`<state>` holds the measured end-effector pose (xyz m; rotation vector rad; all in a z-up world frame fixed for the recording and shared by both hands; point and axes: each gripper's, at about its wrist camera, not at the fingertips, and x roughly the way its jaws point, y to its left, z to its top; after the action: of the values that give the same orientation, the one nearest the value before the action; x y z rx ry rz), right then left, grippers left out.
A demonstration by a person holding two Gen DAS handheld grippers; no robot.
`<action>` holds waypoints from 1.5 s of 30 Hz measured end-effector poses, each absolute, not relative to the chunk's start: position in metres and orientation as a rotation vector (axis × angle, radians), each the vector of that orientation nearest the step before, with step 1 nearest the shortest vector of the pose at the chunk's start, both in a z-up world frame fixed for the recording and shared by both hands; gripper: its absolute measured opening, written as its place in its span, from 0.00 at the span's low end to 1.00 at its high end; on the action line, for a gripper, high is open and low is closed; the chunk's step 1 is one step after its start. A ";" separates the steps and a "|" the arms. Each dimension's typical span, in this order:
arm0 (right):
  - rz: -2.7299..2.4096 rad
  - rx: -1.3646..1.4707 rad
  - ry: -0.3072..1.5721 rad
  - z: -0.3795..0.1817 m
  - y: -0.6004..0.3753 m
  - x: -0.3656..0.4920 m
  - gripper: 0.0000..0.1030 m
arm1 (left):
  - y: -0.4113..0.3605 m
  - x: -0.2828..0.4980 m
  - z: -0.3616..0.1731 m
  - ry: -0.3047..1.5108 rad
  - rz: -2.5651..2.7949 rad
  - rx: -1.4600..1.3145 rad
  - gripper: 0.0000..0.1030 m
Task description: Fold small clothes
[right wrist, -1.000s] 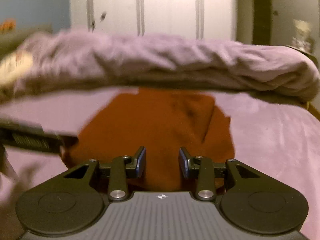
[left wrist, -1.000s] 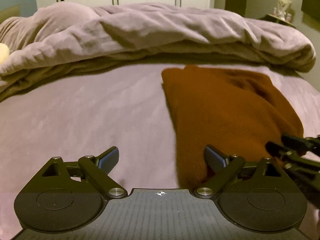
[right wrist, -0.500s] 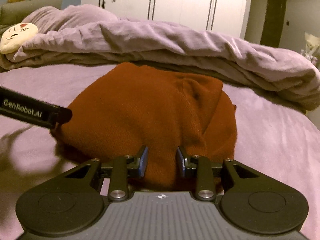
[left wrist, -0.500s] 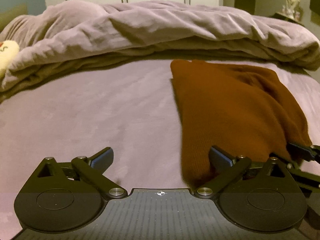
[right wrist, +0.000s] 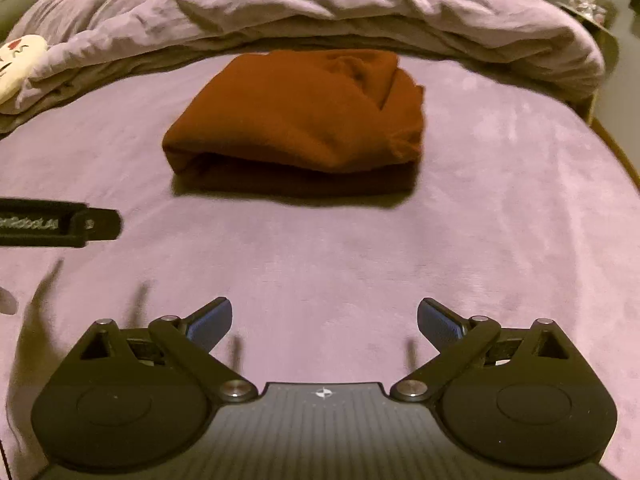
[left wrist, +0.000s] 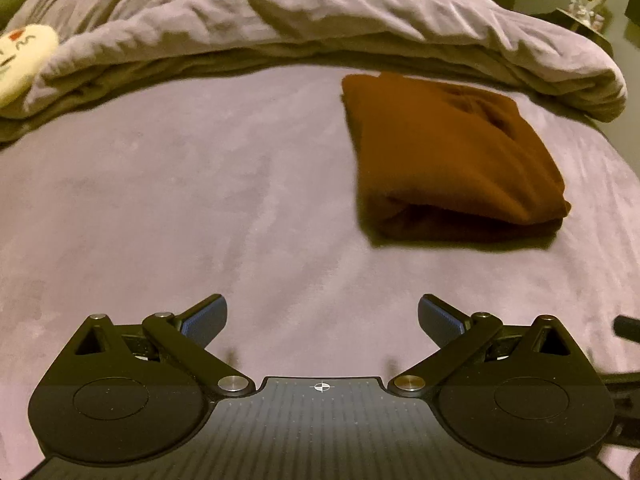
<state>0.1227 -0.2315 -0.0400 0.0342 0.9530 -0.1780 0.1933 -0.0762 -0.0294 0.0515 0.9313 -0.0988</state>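
Note:
A rust-brown garment (left wrist: 452,152) lies folded into a thick rectangle on the purple bed sheet (left wrist: 200,200); in the right wrist view the garment (right wrist: 304,116) sits centred ahead, its folded edge facing me. My left gripper (left wrist: 322,308) hangs open over bare sheet, short of the garment and to its left, with nothing between its fingers. My right gripper (right wrist: 324,312) is opening its jaws wide, nothing between them, well back from the garment's near edge. The left gripper's finger (right wrist: 60,226) reaches in from the left edge of the right wrist view.
A rumpled lilac duvet (left wrist: 320,12) is heaped across the far side of the bed. A cream plush toy (left wrist: 24,60) lies at the far left. A bedside table with small items (left wrist: 584,12) stands at the far right. The bed's right edge (right wrist: 616,148) curves down.
Both grippers have pulled back from the garment, which now lies free on the sheet. The right gripper's jaws went from nearly closed at the garment's edge to wide apart.

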 end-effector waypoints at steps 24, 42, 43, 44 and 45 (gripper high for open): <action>-0.095 0.290 0.723 -0.004 -0.285 0.149 0.96 | -0.079 0.240 -0.011 0.843 -0.192 -0.083 1.00; 0.068 0.744 0.804 -0.099 -0.389 0.310 0.59 | -0.094 0.399 -0.099 1.055 -0.471 -0.500 0.51; 0.061 0.710 0.805 -0.096 -0.383 0.311 0.55 | -0.090 0.396 -0.095 1.048 -0.475 -0.506 0.48; 0.061 0.705 0.803 -0.093 -0.380 0.311 0.47 | -0.086 0.392 -0.089 1.032 -0.478 -0.512 0.48; 0.076 0.721 0.795 -0.090 -0.378 0.309 0.43 | -0.081 0.387 -0.082 1.018 -0.477 -0.512 0.47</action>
<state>0.3093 -0.3784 -0.0900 0.7207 0.7950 0.0760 0.3869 -0.0808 -0.0816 -0.5123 1.0179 -0.4772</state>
